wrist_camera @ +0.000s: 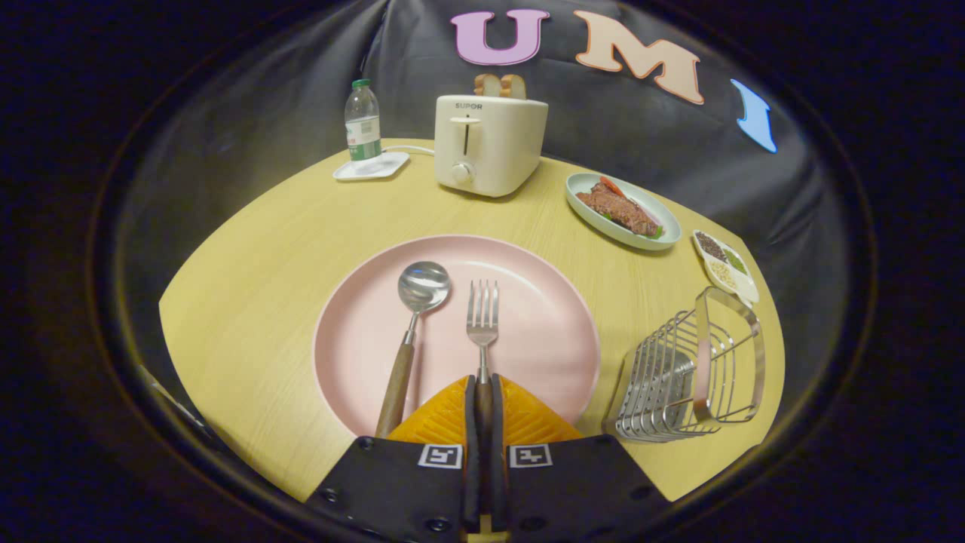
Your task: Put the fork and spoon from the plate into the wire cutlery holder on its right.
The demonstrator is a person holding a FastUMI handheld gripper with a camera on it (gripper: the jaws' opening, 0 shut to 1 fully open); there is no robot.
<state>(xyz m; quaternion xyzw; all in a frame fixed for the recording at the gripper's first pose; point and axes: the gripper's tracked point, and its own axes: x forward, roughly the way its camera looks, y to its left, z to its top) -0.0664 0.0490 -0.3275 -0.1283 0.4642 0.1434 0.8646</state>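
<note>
Holding the fork (482, 332) by its handle between nearly closed jaws, the gripper (483, 400) should lift straight before swinging right toward the wire cutlery holder (690, 377), clear of the spoon (411, 339).

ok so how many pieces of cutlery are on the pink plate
2: the spoon lies free, left of the fingers; the fork has its handle clamped in the gripper. The plate hides none.

Open tabletop (249, 302) lies left of the pink plate (528, 339). The gripper (483, 392) is clamped on the fork (482, 317) handle, spoon (411, 324) just beside it (leftward). Bare wood separates plate and wire cutlery holder (690, 377); toaster (488, 143) stands well beyond.
</note>
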